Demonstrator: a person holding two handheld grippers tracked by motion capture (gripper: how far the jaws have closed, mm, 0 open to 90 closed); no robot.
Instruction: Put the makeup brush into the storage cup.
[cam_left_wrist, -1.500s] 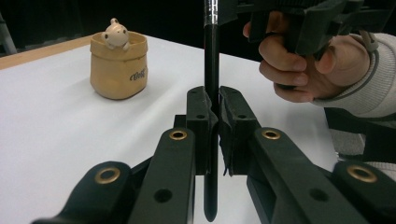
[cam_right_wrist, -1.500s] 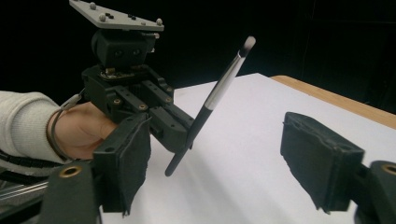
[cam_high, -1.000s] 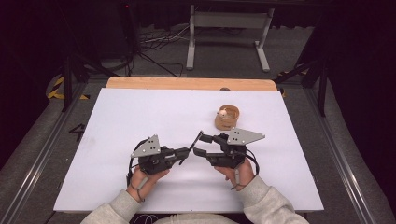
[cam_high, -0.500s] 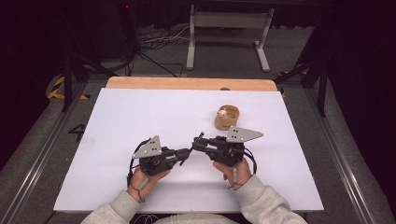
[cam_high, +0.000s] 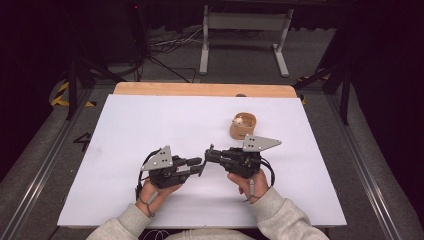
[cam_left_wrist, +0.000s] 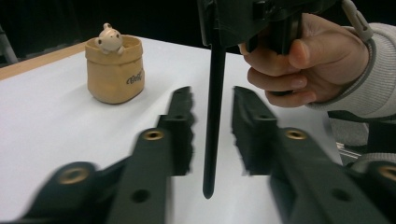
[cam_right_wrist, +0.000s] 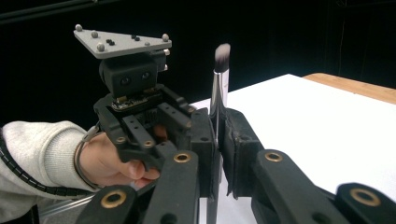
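1. Tabletop (cam_high: 150, 130): white sheet, with a tan pot (cam_high: 243, 126) toward the far right edge.
2. Right tongs (cam_right_wrist: 217, 154) have just been closing and now clamp the makeup brush (cam_right_wrist: 219, 88).
3. Left tongs (cam_left_wrist: 212, 128) have just been opening; the brush handle stands between them untouched, so the handover looks finished.

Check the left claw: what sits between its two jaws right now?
In the left gripper view, the dark handle of the makeup brush stands in the gap of the left claw, which has just been opening and is not pressing it. The right claw clamps the brush.
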